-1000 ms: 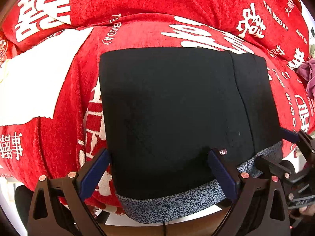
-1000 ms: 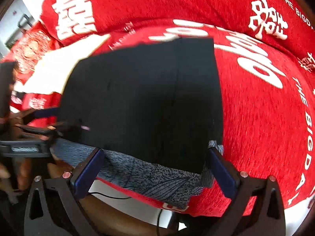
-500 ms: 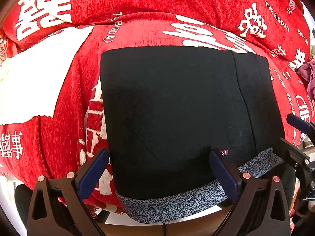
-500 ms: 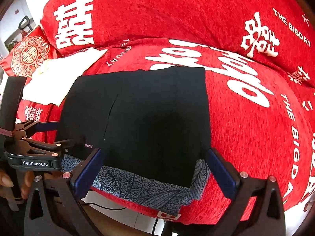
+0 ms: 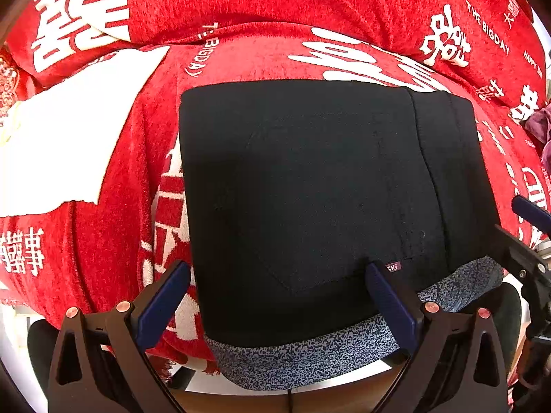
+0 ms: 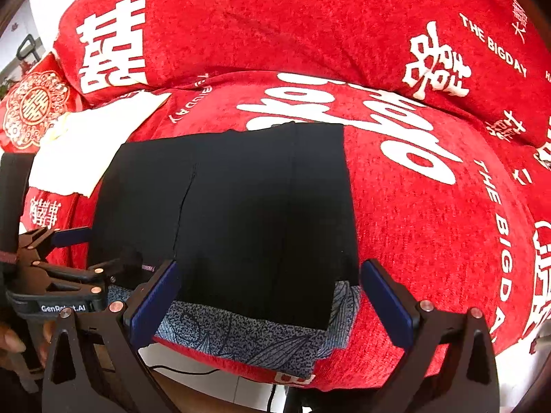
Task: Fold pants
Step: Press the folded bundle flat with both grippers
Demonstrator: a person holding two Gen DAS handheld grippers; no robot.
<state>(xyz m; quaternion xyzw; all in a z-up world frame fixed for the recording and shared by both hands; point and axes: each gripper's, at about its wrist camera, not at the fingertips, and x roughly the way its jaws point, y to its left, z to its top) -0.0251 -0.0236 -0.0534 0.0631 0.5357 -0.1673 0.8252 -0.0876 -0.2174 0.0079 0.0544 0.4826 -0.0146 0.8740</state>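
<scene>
A: Where are the pants?

B: The black pants (image 5: 310, 199) lie folded into a flat rectangle on the red cover (image 5: 241, 10) with white characters. It drapes over a cushioned seat and its backrest. A speckled grey-blue band (image 5: 303, 361) runs along the near edge of the pants and hangs a little over the front of the seat.

A: And your left gripper?

B: My left gripper (image 5: 275, 296) hovers at that near edge with its fingers (image 5: 162, 303) spread wide, grasping nothing. One blue pad sits just off the left side of the pants, over the red cover. The other is over the black cloth, beside a small dark-red label (image 5: 393, 266). Whether that pad touches the cloth, I cannot tell.

A: The right one?

B: My right gripper (image 6: 268, 296) is released too, its fingers (image 6: 385, 306) wide apart. From its camera, the left pad is over the grey-blue band and the right pad stands just past the right corner of the pants, above the red cover. In the left view, the right gripper shows at the far right edge.

A: Anything else around?

B: A white cloth (image 6: 86, 148) lies on the cover to the left of the pants, apart from them. A bit of purple fabric (image 5: 540, 127) shows at the right border of the left view. A hand (image 6: 13, 340) shows at the lower left of the right view, below the left gripper's frame.
</scene>
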